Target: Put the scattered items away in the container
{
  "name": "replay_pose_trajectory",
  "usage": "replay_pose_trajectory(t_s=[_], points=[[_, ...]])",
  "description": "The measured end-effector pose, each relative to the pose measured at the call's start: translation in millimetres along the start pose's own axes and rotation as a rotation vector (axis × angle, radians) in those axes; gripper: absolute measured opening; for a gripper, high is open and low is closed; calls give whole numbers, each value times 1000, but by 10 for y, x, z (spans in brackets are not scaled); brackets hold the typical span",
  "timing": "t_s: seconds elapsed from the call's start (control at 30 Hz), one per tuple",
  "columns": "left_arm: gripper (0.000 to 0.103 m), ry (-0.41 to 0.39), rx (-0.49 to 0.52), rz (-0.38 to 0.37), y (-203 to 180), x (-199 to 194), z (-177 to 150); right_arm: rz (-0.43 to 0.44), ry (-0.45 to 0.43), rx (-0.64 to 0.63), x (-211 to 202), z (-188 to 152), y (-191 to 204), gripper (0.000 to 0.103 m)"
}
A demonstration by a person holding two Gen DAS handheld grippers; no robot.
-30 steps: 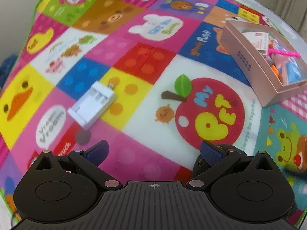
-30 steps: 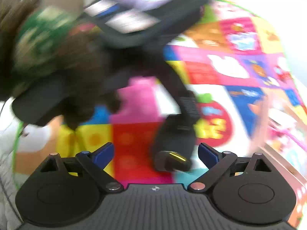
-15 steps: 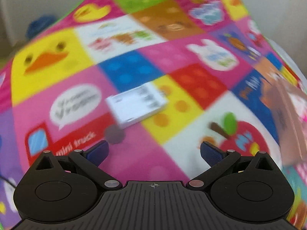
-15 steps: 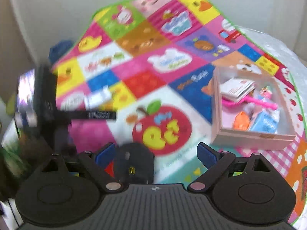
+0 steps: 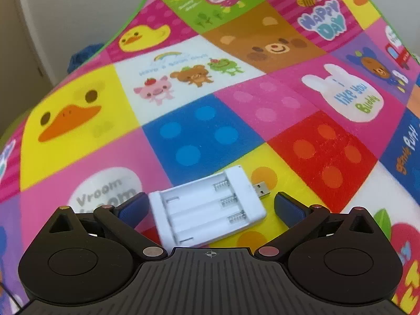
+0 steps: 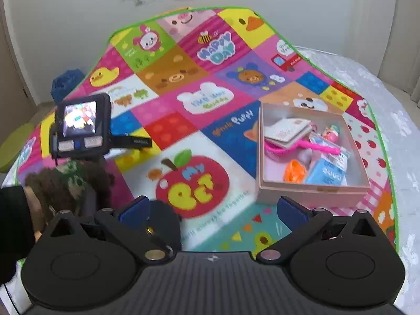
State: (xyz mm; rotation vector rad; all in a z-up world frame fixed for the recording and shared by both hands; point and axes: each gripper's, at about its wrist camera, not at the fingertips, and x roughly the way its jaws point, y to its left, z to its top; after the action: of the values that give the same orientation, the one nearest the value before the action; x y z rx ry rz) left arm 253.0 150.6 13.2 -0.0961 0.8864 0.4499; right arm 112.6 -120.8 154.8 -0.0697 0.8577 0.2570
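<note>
- Your left gripper (image 5: 210, 206) stands wide open with the white battery charger (image 5: 208, 207) lying between its blue pads (image 5: 132, 206), and neither pad presses on it yet, so nothing is held.
- The charger sits askew to the jaws; if you close now the pads may catch its corners and spin it or squirt it out across the play mat (image 5: 210, 131).
- The USB plug (image 5: 261, 189) sticks out of the right-hand end near the right pad; closing on that thin tab instead of the body could let the charger pivot and drop.
- The mat looks soft, so pressing down hard may tip the flat charger.
- The charger is a flat white plastic tray, face up, with three empty battery slots and metal springs, smooth and probably slippery.
- Your right gripper (image 6: 214, 210) has just been opening and stands wide with nothing between its jaws, short of the pink box (image 6: 312, 191), which already holds several small things.
</note>
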Motion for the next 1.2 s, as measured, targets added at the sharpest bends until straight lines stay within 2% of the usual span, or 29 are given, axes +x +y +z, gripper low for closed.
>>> replay_pose_trajectory(t_s=[0.03,0.1,0.2,0.3,0.37,0.43,0.53,0.6,0.67,0.83,0.93,1.03,1.1,1.2], points=[[103,-3,18,-3,17,-12,-11,13,13,10,11,-21,-23,103],[92,-6,60,-26,72,-51,-26,35,36,39,49,-48,-60,103],[92,-5,143,-45,161,-169,-48,52,56,75,118,-76,-88,103],[92,-21,299,-123,236,-396,-187,105,118,66,234,-66,-71,103],[92,-47,406,-206,278,-602,-379,125,150,-5,315,-61,-17,103],[92,-59,486,-311,310,-801,-615,118,146,-127,367,-85,42,103],[93,-26,535,-449,308,-1011,-888,65,131,-333,429,-178,103,103],[98,-25,519,-489,317,-1111,-989,72,134,-399,444,-241,112,103],[100,-8,455,-508,366,-1142,-1017,84,105,-415,444,-319,118,103],[100,43,244,-485,701,-1134,-956,100,-27,-289,434,-605,144,103],[102,-14,255,-479,897,-1260,-948,137,-57,-217,453,-866,215,103],[103,-38,298,-450,951,-1294,-1042,98,-52,-197,539,-1086,329,103],[103,25,282,-455,940,-1235,-1125,61,-50,-190,590,-1176,379,103],[103,122,228,-467,938,-1137,-1204,52,-24,-196,650,-1212,411,103]])
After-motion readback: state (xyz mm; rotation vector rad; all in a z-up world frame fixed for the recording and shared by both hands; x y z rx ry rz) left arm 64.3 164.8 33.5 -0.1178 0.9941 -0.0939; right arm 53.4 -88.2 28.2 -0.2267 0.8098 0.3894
